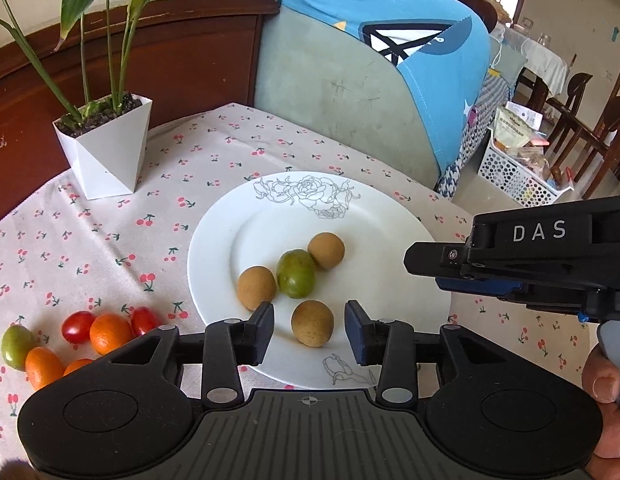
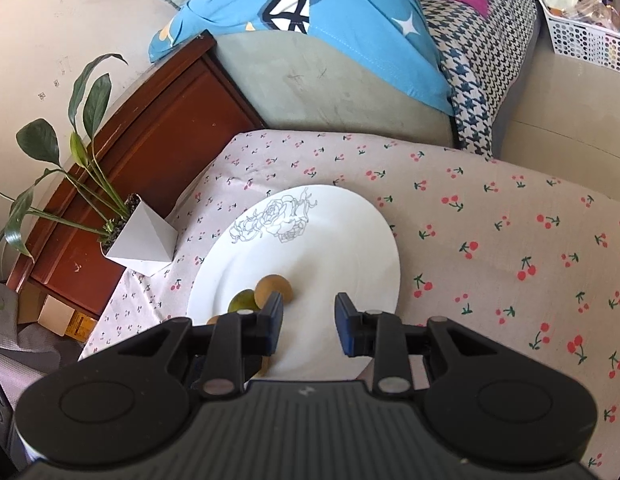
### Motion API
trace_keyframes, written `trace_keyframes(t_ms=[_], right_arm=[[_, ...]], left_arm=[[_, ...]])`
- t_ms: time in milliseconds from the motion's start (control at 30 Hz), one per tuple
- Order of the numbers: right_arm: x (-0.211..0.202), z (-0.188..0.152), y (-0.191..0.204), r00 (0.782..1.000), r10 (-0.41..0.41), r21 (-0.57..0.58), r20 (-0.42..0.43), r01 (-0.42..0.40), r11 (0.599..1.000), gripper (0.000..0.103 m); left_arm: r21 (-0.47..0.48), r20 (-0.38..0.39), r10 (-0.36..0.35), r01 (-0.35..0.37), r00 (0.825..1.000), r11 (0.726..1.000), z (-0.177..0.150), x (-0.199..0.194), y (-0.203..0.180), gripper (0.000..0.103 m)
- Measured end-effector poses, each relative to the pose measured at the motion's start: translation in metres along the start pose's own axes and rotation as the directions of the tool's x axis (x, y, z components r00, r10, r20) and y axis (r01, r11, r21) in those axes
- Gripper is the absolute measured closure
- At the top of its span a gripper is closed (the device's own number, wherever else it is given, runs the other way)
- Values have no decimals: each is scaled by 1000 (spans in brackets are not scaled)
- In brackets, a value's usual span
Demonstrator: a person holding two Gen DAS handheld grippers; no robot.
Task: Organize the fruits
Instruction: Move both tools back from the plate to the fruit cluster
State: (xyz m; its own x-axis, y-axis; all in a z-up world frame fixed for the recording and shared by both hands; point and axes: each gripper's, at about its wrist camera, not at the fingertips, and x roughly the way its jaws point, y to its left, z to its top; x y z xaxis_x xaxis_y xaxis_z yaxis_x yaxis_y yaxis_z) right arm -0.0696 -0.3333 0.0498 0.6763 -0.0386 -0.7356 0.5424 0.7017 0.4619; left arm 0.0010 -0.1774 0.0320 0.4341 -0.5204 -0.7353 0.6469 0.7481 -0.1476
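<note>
A white plate [image 1: 229,240] with a rose drawing sits on the cherry-print tablecloth. On it lie three brown round fruits [image 1: 327,250] and one green fruit [image 1: 296,273]. My left gripper [image 1: 309,326] is open, its jaws on either side of the nearest brown fruit [image 1: 312,323] without touching it. Left of the plate lies a loose pile: red tomatoes [image 1: 78,326], orange fruits [image 1: 110,333] and a green fruit [image 1: 17,346]. My right gripper [image 2: 307,318] is open and empty above the plate [image 2: 350,248], near a brown fruit [image 2: 271,286]. Its body shows in the left wrist view [image 1: 522,256].
A white angular pot with a green plant [image 1: 105,148] stands at the table's back left. A grey sofa with a blue cloth [image 1: 350,60] and a wooden cabinet [image 1: 169,48] stand behind the table. A white basket [image 1: 518,168] sits on the floor at the right.
</note>
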Motion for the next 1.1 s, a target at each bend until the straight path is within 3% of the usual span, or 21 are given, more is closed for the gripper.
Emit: trace_keyframes(t_ms=[133, 333, 400, 600, 867, 1100], right_arm=[[0, -1, 5, 1000, 14, -23, 1, -14, 1000, 73], [-1, -5, 14, 999, 31, -77, 8, -30, 997, 73], [-2, -6, 16, 999, 39, -92, 7, -38, 995, 72], [1, -15, 26, 999, 53, -136, -7, -54, 989, 72], [6, -30, 47, 993, 104, -192, -46, -111, 975, 72], [15, -46, 70, 984, 152, -265, -91, -172, 949, 72]], left_arm=[[-27, -18, 52, -53, 998, 998, 0, -5, 8, 53], [-74, -37, 63, -66, 997, 995, -1, -15, 25, 49], [-79, -29, 92, -94, 995, 992, 0, -21, 31, 36], [-164, -14, 152, -153, 988, 975, 5, -43, 66, 26], [-288, -9, 224, -217, 974, 933, 6, -69, 116, 23], [-310, -78, 291, -301, 954, 902, 3, -71, 148, 23]])
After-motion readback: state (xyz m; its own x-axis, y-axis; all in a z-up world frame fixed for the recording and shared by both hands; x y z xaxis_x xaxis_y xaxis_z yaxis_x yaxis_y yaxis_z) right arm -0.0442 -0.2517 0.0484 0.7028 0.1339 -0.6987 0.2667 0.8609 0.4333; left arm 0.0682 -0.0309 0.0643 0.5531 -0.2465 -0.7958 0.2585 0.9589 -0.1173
